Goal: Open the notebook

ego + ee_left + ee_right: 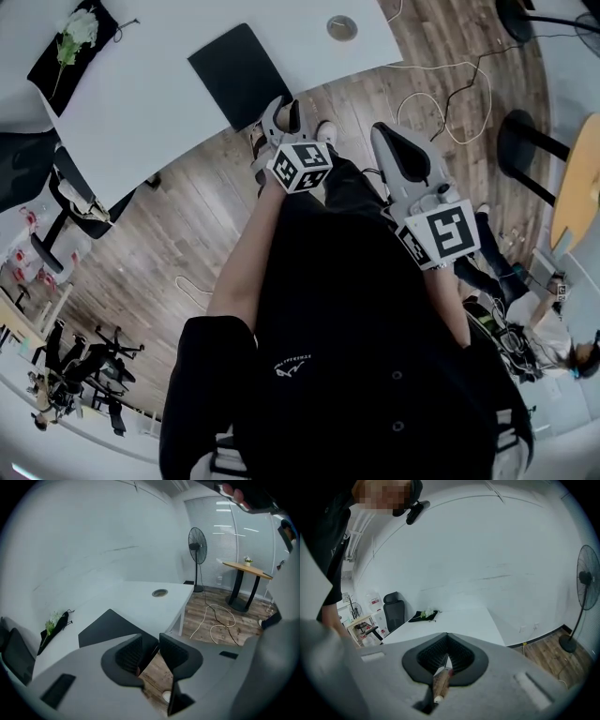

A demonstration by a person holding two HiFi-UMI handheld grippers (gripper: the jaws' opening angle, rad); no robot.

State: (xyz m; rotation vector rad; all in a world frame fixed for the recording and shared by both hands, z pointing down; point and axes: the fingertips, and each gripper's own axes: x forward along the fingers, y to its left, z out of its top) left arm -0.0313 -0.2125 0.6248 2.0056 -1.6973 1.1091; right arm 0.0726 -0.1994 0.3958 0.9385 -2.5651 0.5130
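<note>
The notebook (pixel 239 75) is a closed black book that lies flat on the white table (pixel 141 103), near the table's front edge. In the head view my left gripper (pixel 281 117) hovers just off the notebook's near corner, past the table edge. The left gripper view shows the notebook (pixel 105 626) beyond the left gripper (pixel 151 649), whose jaws stand open with only wooden floor in the gap. My right gripper (pixel 386 139) hangs over the floor to the right of the table. In its own view the right gripper (pixel 447 641) is shut on nothing, and the notebook is out of sight.
A black pouch with white flowers (pixel 75 37) lies at the table's far left, and a round cable grommet (pixel 341 27) at its back right. An office chair (pixel 75 202) stands to the left. Loose cables (pixel 450 94) trail over the floor. A standing fan (pixel 198 550) and a wooden side table (pixel 246 569) are to the right.
</note>
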